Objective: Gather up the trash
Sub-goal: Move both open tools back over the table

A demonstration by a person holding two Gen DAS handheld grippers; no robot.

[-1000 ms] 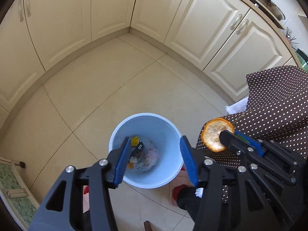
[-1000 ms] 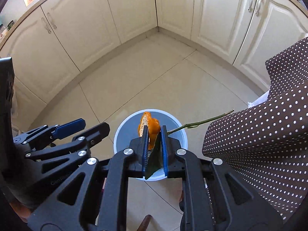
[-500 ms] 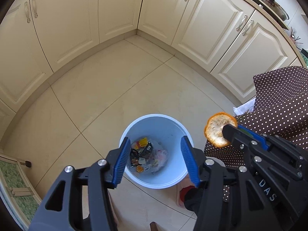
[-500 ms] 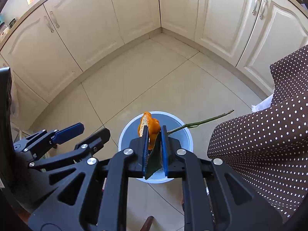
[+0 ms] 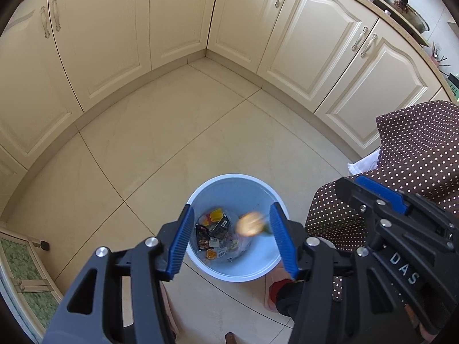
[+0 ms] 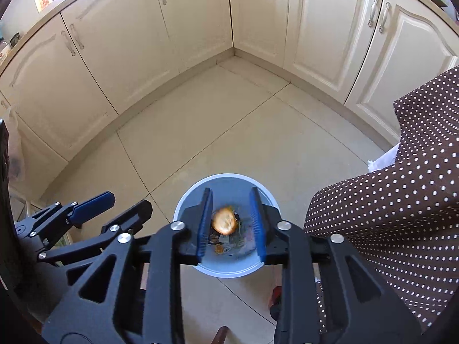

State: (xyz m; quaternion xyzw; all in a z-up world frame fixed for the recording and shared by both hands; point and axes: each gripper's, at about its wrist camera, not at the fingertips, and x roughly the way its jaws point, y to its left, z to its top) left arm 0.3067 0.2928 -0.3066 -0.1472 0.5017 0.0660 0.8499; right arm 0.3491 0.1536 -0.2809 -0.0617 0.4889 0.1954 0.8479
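A light blue trash bin (image 5: 229,183) stands on the tiled floor and holds several wrappers and scraps (image 5: 216,235). It also shows in the right wrist view (image 6: 226,179). An orange peel (image 5: 250,224) is blurred in mid-air inside the bin's mouth; it shows in the right wrist view (image 6: 224,221) too, below the open jaws. My right gripper (image 6: 231,223) is open and empty above the bin. My left gripper (image 5: 231,239) is open and empty, also above the bin. Each gripper shows in the other's view, the right one (image 5: 370,189) and the left one (image 6: 114,203).
Cream kitchen cabinets (image 5: 178,20) wrap the corner behind the bin. A brown polka-dot cloth (image 5: 416,149) hangs at the right, close to the bin, with a white cloth (image 5: 363,164) under it. A green-topped piece of furniture (image 5: 17,272) is at the lower left. A pan (image 5: 407,8) sits on the counter.
My right gripper has opened and let go of the orange peel and the green stem. The peel is falling into the bin. Both grippers have risen a little.
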